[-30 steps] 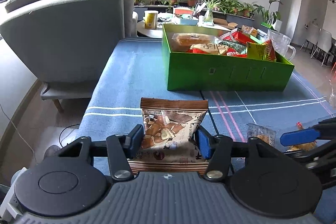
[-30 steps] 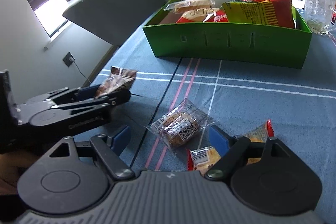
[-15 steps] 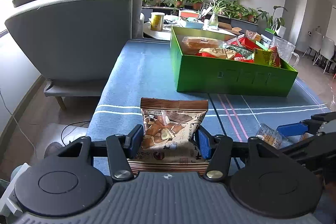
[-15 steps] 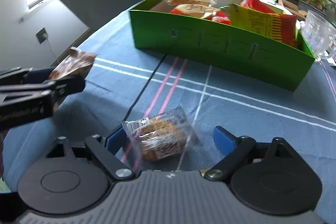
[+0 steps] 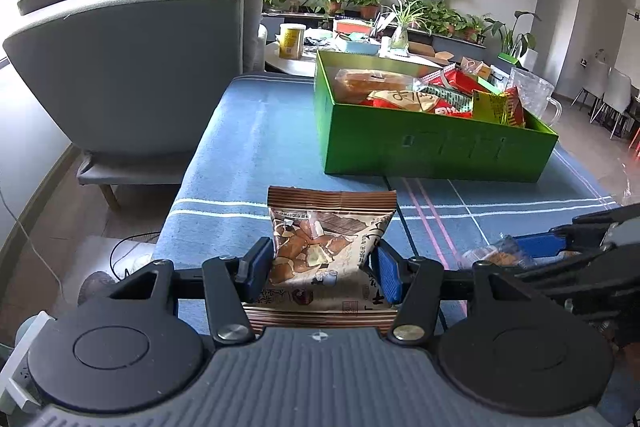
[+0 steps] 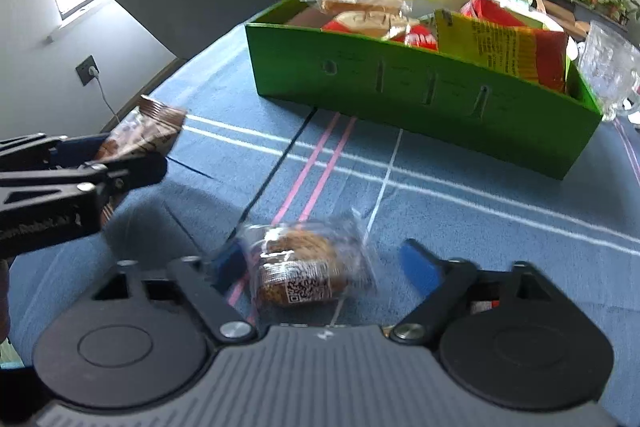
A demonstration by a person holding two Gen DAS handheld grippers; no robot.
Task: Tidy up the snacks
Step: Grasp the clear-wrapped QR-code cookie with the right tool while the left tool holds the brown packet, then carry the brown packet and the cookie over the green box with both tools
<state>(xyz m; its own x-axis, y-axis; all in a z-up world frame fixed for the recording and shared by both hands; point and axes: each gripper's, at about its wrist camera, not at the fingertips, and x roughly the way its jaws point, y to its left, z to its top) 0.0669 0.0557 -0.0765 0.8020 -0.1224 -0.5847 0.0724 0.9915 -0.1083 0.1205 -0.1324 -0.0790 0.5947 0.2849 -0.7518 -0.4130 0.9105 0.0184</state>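
Brown crinkled foil snack packet [image 5: 330, 253] clamped between the blue pads of the left gripper [image 5: 322, 269]; fingers closed against both side edges, packet held clear of the blue striped cloth surface [image 5: 256, 147], short of the green cardboard box [image 5: 432, 151]; same packet visible from the right wrist view [image 6: 140, 131].

Clear plastic cookie wrapper with QR label [image 6: 308, 267] lying on the surface between the fingers of the right gripper [image 6: 326, 265]; fingers spread apart, left pad at or near the wrapper edge, right pad clear of it; contact not confirmable owing to motion blur.

Green box [image 6: 420, 83] already loaded with bread, red and yellow bags; free space limited, mostly toward the near left corner. Clear glass mug [image 6: 608, 75] just beside the far right end of the box.

Judged step: closing on the cookie wrapper while the brown packet awaits transfer to the box.

Hazards:
- Slippery film: wrapper liable to squirt out from between the pads on closure; off-centre pad position aggravates this.
- Excess closing force: cookie liable to crush.
- Both grippers near each other: collision possible on simultaneous lift.
- Edge-only grip on the brown packet: rotation or drop possible during a fast swing.
- Overshoot at the right end of the box: glass mug liable to tip.
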